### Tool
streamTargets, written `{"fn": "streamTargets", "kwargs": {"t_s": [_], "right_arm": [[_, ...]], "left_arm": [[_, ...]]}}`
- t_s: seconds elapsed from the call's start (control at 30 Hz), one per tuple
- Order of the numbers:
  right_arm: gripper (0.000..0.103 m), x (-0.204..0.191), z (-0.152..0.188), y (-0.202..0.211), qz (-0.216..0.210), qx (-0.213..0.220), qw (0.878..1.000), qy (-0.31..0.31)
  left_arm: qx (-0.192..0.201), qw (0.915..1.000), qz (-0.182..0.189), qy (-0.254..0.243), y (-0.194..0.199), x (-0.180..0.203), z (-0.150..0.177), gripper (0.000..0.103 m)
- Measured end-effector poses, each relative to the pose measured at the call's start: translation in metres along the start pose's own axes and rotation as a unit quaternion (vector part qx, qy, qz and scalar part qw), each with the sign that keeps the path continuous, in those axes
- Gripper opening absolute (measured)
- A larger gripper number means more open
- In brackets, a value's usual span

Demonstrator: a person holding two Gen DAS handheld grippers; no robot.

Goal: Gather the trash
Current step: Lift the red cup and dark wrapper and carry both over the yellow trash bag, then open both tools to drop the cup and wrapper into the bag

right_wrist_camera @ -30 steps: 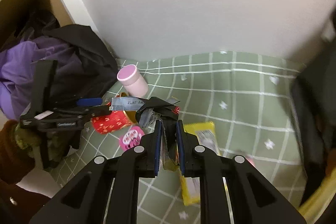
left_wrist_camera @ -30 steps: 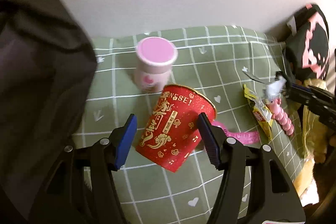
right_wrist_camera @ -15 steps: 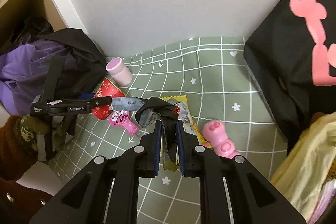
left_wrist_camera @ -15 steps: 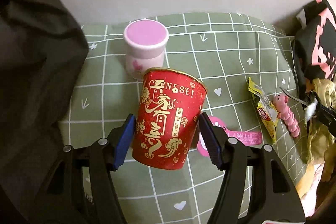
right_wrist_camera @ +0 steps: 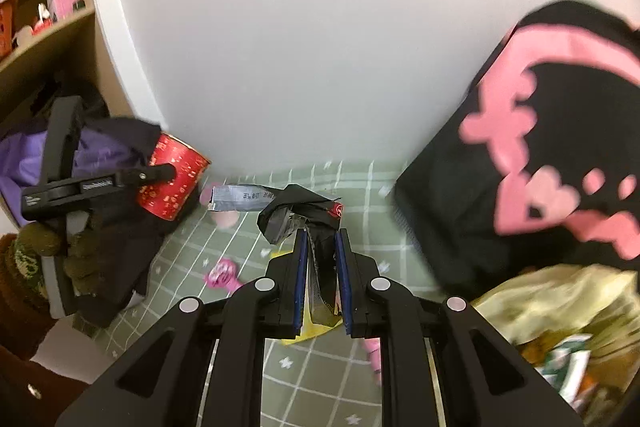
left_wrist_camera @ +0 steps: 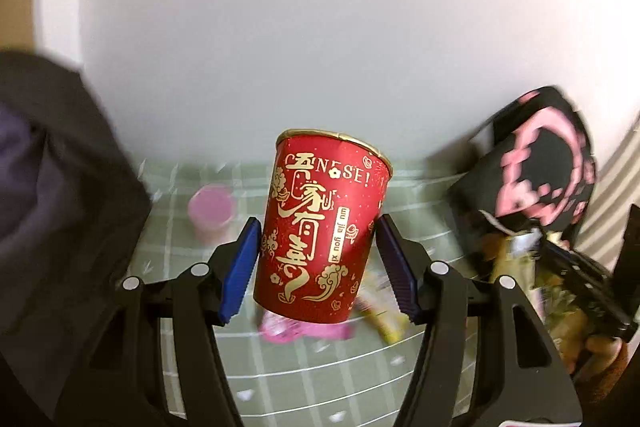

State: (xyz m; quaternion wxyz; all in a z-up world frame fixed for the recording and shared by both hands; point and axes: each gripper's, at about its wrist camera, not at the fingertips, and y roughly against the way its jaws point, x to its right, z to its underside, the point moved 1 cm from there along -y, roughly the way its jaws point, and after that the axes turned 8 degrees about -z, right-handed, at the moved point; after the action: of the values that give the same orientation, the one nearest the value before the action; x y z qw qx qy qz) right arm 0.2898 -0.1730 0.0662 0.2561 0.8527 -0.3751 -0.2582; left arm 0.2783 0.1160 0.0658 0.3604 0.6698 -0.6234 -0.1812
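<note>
The left gripper (left_wrist_camera: 318,255), clamped on the red paper cup (left_wrist_camera: 322,235), has lifted it off the green checked cloth (left_wrist_camera: 280,379) (yellow bag (right_wrist_camera: 560,299) at four o'clock), while the right gripper (right_wrist_camera: 322,259) stays pinched on a crumpled wrapper (right_wrist_camera: 296,211), so both await bagging.

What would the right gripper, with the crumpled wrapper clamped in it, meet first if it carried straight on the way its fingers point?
Probably the white wall. The right gripper points over the green checked cloth towards it, and past the wrapper nothing stands between. The black-and-pink bag lies off right. Depth is unclear.
</note>
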Motion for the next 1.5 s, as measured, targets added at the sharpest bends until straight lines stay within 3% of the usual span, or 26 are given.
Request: {"fn": "streamTargets", "kwargs": {"t_s": [0.1,0.33,0.7,0.97,1.37,1.5], "right_arm": [[0.015,0.009,-0.007,0.02,0.015,0.018,1.0,0.002],[0.015,0.036,-0.003,0.062,0.066,0.038,0.997,0.002],[0.015,0.079,0.042,0.128,0.132,0.055,0.989,-0.037],[0.015,0.103,0.073,0.157,0.166,0.046,0.982,-0.073],[0.017,0.139,0.107,0.134,0.15,0.006,0.979,-0.136],[0.041,0.141,0.107,0.131,0.16,0.008,0.978,-0.133]], "left_arm": [[0.02,0.9992,0.029,-0.016,0.014,0.031,-0.012,0.056],[0.024,0.9932,0.088,-0.072,0.017,0.109,-0.023,0.056],[-0.009,0.9759,0.156,-0.152,0.003,0.214,0.005,0.056],[-0.033,0.9653,0.201,-0.163,-0.002,0.252,0.023,0.056],[-0.064,0.9615,0.204,-0.173,-0.016,0.271,0.041,0.057],[-0.066,0.9625,0.198,-0.173,-0.018,0.27,0.043,0.057]]}}
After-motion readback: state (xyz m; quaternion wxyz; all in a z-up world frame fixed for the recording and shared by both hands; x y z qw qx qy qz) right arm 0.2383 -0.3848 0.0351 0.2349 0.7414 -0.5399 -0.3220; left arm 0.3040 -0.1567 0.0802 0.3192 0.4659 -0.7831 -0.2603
